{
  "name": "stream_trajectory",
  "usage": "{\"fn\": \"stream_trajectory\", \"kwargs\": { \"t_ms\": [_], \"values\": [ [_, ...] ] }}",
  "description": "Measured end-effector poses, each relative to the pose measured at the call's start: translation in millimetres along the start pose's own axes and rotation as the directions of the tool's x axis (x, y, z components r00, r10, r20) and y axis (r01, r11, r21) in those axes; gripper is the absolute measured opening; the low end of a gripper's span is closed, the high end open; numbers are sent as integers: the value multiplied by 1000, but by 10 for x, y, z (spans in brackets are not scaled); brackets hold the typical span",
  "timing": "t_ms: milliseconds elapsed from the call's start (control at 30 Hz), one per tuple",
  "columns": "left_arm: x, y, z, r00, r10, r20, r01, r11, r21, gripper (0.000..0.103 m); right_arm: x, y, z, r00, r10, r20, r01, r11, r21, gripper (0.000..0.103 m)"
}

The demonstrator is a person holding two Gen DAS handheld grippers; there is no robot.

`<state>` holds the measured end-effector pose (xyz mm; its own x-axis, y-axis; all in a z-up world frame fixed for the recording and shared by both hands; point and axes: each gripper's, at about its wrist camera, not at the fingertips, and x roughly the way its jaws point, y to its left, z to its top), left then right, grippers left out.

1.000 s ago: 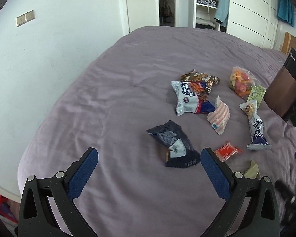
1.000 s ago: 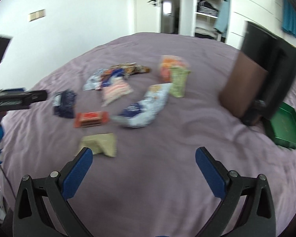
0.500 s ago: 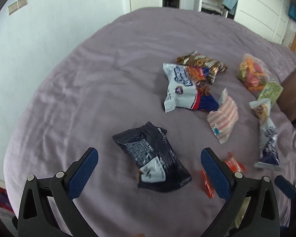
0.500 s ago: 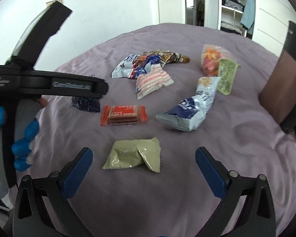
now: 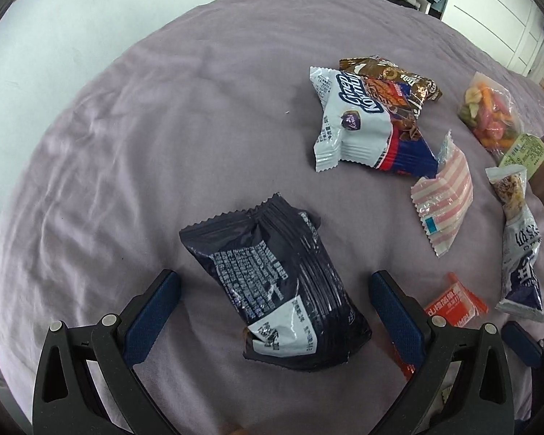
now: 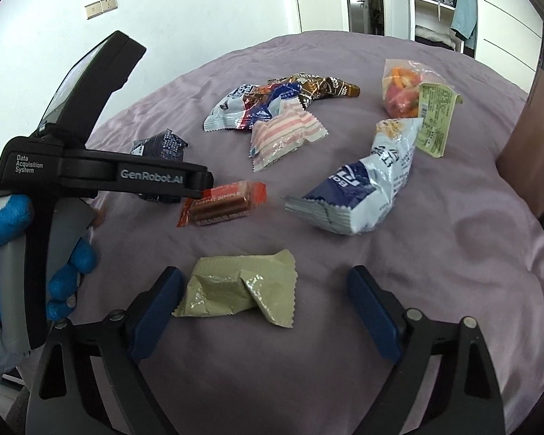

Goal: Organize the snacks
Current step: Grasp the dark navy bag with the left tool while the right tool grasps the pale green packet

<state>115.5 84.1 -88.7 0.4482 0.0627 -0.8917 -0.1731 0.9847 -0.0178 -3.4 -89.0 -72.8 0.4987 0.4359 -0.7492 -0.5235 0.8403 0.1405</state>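
Several snack packets lie scattered on a purple bed (image 5: 163, 137). A dark navy packet (image 5: 275, 282) lies between the wide-apart fingers of my left gripper (image 5: 272, 290), which is open around it. In the right wrist view, a crumpled olive-green packet (image 6: 239, 290) sits between the fingers of my open right gripper (image 6: 264, 290), closer to the left finger. An orange bar (image 6: 223, 206) lies just beyond it, and a blue-and-white bag (image 6: 359, 185) to the right. The left gripper's body (image 6: 101, 174), held by a blue-gloved hand (image 6: 3, 232), partly hides the navy packet (image 6: 159, 145).
Farther back lie a white-and-blue packet (image 5: 351, 123), a brown packet (image 5: 391, 76), a pink-striped packet (image 5: 446, 195), a bag of colourful snacks (image 5: 489, 112) and a light green packet (image 6: 435, 119). A brown box (image 6: 526, 152) stands at the bed's right edge. White wall at left.
Both grippers have moved forward and down toward the bed. The navy packet now lies between the left fingers, the olive packet between the right fingers. Both stay open.
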Motion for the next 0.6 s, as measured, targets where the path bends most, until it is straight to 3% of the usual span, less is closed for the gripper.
{"fn": "stream_trajectory", "kwargs": {
  "t_ms": [133,433,600],
  "values": [
    [-28,2,-56,1000,-8,13,8,1000,19,102,6,30,-19,1000,-8,16,9,1000,-19,103],
    [-172,198,-221,994,-59,94,63,997,-36,102,32,31,-39,998,4,66,-1,999,-44,103],
    [-223,205,-207,992,-22,121,27,999,-42,90,28,77,-47,997,11,76,-5,997,-79,101]
  ]
}}
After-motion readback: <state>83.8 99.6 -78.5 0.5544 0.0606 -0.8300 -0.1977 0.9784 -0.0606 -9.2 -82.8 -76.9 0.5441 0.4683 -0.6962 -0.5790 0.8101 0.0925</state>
